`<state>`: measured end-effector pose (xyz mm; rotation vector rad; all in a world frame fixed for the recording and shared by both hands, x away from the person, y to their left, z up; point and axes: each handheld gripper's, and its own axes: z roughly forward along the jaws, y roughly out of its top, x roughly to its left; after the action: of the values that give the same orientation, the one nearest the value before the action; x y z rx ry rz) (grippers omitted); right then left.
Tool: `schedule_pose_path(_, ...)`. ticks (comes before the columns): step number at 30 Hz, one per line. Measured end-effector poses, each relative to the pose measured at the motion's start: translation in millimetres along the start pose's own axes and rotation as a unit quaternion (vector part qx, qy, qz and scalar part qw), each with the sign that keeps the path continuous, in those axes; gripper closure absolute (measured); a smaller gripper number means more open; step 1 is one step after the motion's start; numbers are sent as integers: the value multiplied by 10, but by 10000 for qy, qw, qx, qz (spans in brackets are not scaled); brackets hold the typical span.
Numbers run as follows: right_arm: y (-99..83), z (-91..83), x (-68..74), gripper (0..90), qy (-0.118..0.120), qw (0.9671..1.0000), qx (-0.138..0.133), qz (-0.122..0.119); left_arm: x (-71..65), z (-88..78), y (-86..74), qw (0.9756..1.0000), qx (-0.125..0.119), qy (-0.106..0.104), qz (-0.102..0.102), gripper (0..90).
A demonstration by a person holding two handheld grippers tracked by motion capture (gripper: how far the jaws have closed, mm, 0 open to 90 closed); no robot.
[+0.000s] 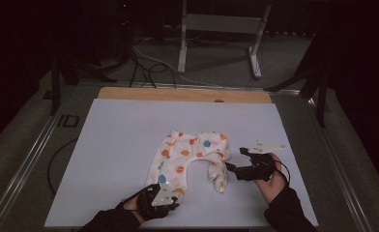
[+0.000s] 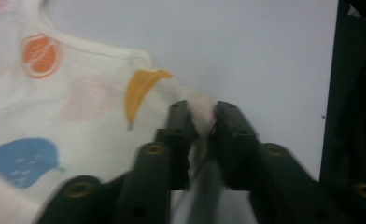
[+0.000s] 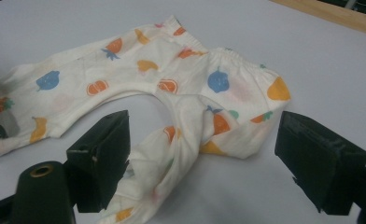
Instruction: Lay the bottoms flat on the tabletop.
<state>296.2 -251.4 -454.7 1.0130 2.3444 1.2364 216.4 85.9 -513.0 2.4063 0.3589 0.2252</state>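
Observation:
A pair of cream baby trousers (image 1: 187,154) with a fruit print lies on the white mat (image 1: 120,135), waistband at the far side and legs toward me. My left gripper (image 1: 167,187) is at the end of the left leg. In the left gripper view its jaws pinch the cuff edge of the trousers (image 2: 55,102), with cloth bunched between the left gripper's (image 2: 202,116) tips. My right gripper (image 1: 236,159) stands wide open just right of the crumpled right leg. In the right gripper view, that folded leg of the trousers (image 3: 172,79) lies between and beyond the right gripper's (image 3: 204,140) pads, untouched.
The mat covers a wooden table whose bare edge (image 1: 178,94) shows at the far side. Metal rails (image 1: 28,159) run along both sides. Beyond the table, cables (image 1: 144,67) and a white stand (image 1: 221,29) sit on the dark floor.

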Motion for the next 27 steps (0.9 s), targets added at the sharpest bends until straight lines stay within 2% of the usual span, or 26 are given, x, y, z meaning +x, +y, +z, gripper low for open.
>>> schedule_pose_path(2, 1, 5, 2, 184, -3, 10000, 7, -13, -8, 8, 34, 9999, 55, 45, 79, 756)
schedule_pose_path(3, 1, 6, 1, 184, -6, 10000, 12, -10, -11, 12, 45, 9999, 20, 60, 89, 809)
schedule_pose_path(4, 2, 4, 0, 183, 0, 10000, 10, 0, -4, 14, 60, 10000, -46, 9, -18, 874)
schedule_pose_path(5, 2, 0, 1, 183, -5, 10000, 8, -3, 3, 8, 78, 9999, -126, -46, -90, 879)
schedule_pose_path(7, 4, -3, 0, 184, -24, 10000, 31, -29, -18, -13, 136, 9995, -286, -4, -92, 884)
schedule_pose_path(9, 3, -6, -9, 184, -2, 10000, -8, -4, -44, -29, 204, 9991, -409, -67, -64, 884)
schedule_pose_path(13, 3, -14, -13, 184, -20, 10000, -25, -7, -126, 25, 284, 9991, -385, -162, 83, 881)
schedule_pose_path(19, -4, -16, -9, 184, -6, 10000, -30, 19, -151, 184, 258, 9991, -256, -321, -35, 853)
schedule_pose_path(21, -4, -13, -6, 184, -22, 10000, -13, -18, -166, 218, 245, 9990, -143, -428, 41, 819)
schedule_pose_path(25, -3, -10, -5, 183, -13, 10000, -16, -14, -142, 183, 243, 9983, -235, -530, -52, 787)
schedule_pose_path(27, -2, -12, -5, 183, -23, 10000, -22, -24, -117, 108, 252, 9983, -382, -431, -59, 672)
